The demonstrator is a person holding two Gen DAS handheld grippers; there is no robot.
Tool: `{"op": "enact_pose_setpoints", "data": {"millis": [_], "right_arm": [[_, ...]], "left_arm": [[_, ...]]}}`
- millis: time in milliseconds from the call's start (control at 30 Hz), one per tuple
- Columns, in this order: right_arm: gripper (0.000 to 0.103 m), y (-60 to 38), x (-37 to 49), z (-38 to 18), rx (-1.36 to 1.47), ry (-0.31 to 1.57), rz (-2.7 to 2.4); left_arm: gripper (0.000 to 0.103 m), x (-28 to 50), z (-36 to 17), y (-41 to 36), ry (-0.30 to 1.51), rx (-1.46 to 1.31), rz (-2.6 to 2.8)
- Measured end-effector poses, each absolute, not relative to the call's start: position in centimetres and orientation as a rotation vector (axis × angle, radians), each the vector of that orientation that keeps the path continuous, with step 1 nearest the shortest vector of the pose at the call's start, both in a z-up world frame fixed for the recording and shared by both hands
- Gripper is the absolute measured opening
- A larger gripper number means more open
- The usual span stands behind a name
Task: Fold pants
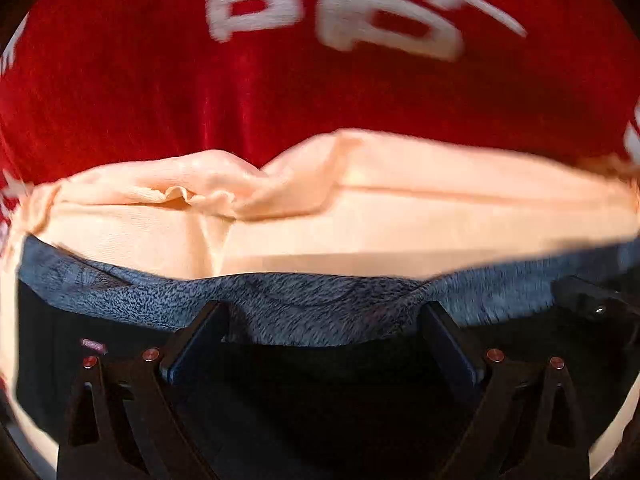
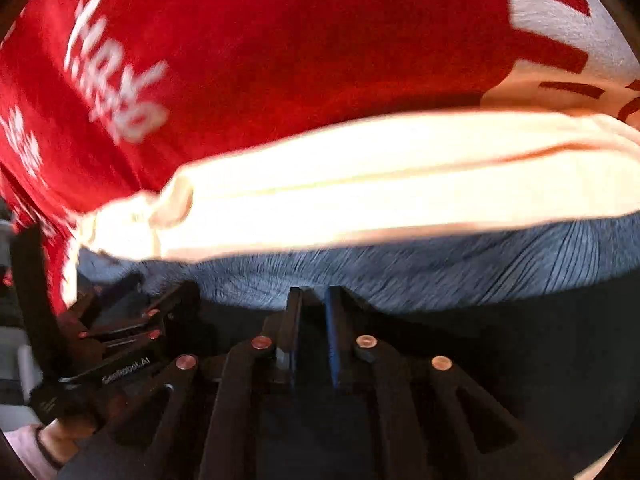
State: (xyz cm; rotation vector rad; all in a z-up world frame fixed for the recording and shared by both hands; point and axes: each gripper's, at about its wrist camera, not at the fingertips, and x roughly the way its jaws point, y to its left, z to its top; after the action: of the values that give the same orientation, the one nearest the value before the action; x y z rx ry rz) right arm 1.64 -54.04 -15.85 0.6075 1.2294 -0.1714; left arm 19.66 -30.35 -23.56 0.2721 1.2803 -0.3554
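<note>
Red cloth (image 1: 160, 92) under peach pants (image 1: 400, 216); left tongs (image 1: 324, 320) spread, right tongs (image 2: 314, 300) pinching blue-grey fabric (image 2: 440, 268).

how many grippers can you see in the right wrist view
2. The right gripper sits bottom centre, its jaws nearly together over the blue-grey fabric. The left gripper shows at the lower left edge, partly hidden.

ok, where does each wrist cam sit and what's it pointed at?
Left wrist: on the left gripper, looking down at blue-grey fabric, peach fabric, red cloth; own fingers spread.
Right wrist: on the right gripper, same aim; fingers nearly together, a hand lower left.
Shared: all three fabrics; each sees the other gripper.
</note>
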Motion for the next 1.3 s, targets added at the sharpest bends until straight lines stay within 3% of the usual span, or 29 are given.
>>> {"op": "enact_pose_setpoints", "data": {"millis": [167, 400, 533, 633, 800, 1000, 1300], "right_arm": [[0.010, -59.3, 0.1, -15.6, 0.677, 1.210, -0.320], [0.037, -56.2, -5.5, -11.3, 0.599, 1.224, -0.306], [0.041, -53.9, -9.5, -13.2, 0.551, 1.308, -0.308], [0.042, -53.6, -11.5, -13.2, 0.488, 1.238, -0.287], [0.046, -53.6, -11.8, -12.2, 0.523, 1.279, -0.309], [0.055, -53.7, -15.2, -10.6, 0.686, 1.248, -0.348], [0.055, -57.9, -21.3, -11.1, 0.854, 1.215, -0.439]], "left_arm": [[0.098, 22.3, -23.8, -29.1, 1.278, 0.279, -0.267], [0.098, 20.7, -20.4, -23.5, 1.217, 0.404, -0.227], [0.098, 16.8, -22.8, -20.3, 1.279, 0.478, -0.144], [0.102, 15.0, -23.9, -17.2, 1.267, 0.436, -0.138], [0.102, 15.2, -22.1, -19.7, 1.329, 0.480, -0.147], [0.102, 10.2, -18.6, -24.7, 1.307, 0.448, -0.309], [0.102, 4.2, -17.4, -34.8, 1.264, 0.534, -0.495]]}}
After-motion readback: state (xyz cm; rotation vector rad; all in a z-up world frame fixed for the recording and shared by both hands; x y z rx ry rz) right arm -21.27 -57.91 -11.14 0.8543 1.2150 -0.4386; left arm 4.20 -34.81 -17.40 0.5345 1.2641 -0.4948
